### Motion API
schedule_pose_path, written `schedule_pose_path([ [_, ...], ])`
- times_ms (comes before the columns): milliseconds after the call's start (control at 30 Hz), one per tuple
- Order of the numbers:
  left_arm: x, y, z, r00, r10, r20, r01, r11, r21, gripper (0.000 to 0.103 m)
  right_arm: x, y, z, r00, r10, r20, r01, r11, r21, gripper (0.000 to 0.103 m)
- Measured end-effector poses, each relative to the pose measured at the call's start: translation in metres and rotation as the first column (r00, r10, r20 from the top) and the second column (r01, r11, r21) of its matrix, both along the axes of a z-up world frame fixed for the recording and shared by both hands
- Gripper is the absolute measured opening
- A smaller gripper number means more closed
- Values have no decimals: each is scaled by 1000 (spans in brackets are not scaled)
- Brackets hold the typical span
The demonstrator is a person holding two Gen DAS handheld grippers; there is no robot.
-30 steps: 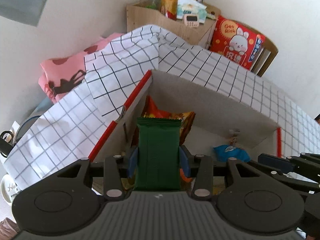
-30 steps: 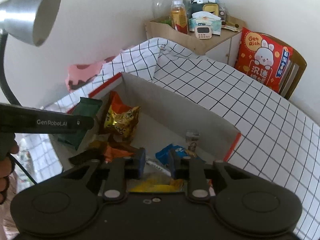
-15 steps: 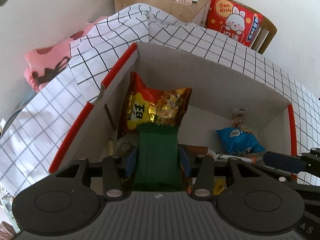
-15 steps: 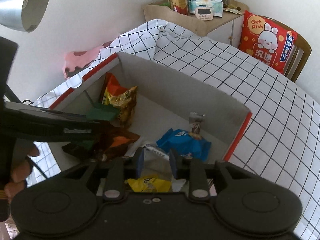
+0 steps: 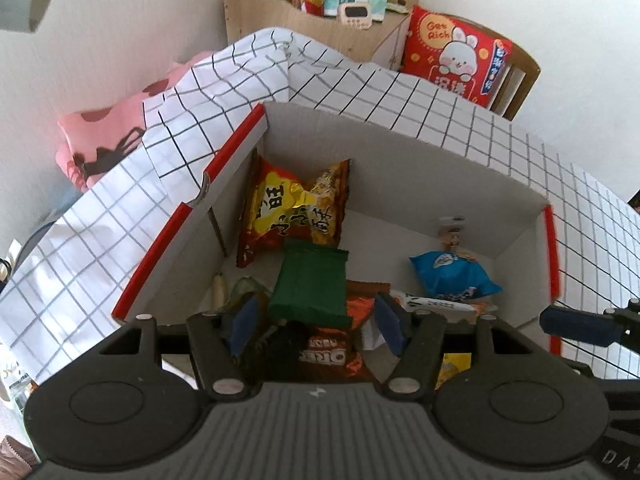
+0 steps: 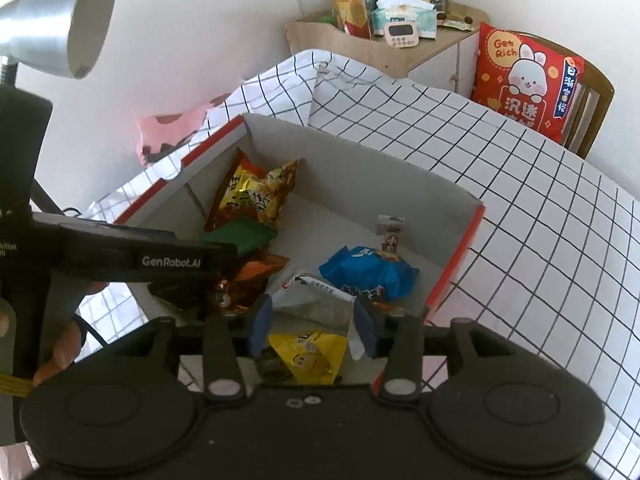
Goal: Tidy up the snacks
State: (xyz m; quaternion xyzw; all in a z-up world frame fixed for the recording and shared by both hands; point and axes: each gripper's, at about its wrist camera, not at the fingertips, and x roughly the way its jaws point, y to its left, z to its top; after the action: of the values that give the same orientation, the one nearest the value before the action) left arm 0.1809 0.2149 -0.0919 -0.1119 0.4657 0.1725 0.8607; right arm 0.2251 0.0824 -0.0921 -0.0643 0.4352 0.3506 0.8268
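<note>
A white cardboard box [image 5: 236,148] with red edges holds several snack packets. My left gripper [image 5: 316,323] hangs over its near left corner with its jaws opening. The green packet [image 5: 310,284] lies loose between and ahead of the blue pads, resting on a brown Oreo packet [image 5: 324,354] below an orange and yellow bag [image 5: 294,208]. My right gripper [image 6: 313,326] is over the box's near side, jaws opening with nothing in them; a yellow packet [image 6: 308,354] lies beneath. A blue bag [image 6: 366,270] and a white packet [image 6: 308,286] lie ahead of it.
The box [image 6: 456,268] sits on a black-and-white checked cloth [image 6: 520,184]. Behind it are a wooden cabinet [image 6: 360,48] with a bottle, tissues and a timer, a red cushion [image 6: 528,80] on a chair, a pink cloth [image 5: 104,144] and a grey lamp [image 6: 60,20].
The left gripper's pads have spread off the green packet, which has dropped onto the packets in the box. The right gripper's jaws went from nearly shut to apart. Both views moved further over the box.
</note>
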Motion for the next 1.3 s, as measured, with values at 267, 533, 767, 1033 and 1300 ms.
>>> schedule_pose_path([
  [267, -23, -17, 29, 997, -20, 78, 19, 1000, 22, 64, -19, -27, 22, 998, -25, 65, 21, 998, 65, 64],
  [533, -50, -35, 56, 987, -39, 154, 35, 999, 26, 64, -37, -54, 43, 990, -63, 123, 45, 989, 141, 77],
  [767, -77, -51, 75, 975, -54, 213, 48, 998, 33, 74, -58, -74, 60, 980, -95, 176, 56, 974, 218, 93],
  [1033, -103, -67, 87, 964, -83, 254, 72, 996, 53, 83, -86, -90, 70, 961, -124, 249, 61, 967, 249, 103],
  [1300, -125, -78, 91, 952, -98, 291, 93, 995, 32, 103, -106, -101, 68, 954, -168, 247, 94, 954, 283, 103],
])
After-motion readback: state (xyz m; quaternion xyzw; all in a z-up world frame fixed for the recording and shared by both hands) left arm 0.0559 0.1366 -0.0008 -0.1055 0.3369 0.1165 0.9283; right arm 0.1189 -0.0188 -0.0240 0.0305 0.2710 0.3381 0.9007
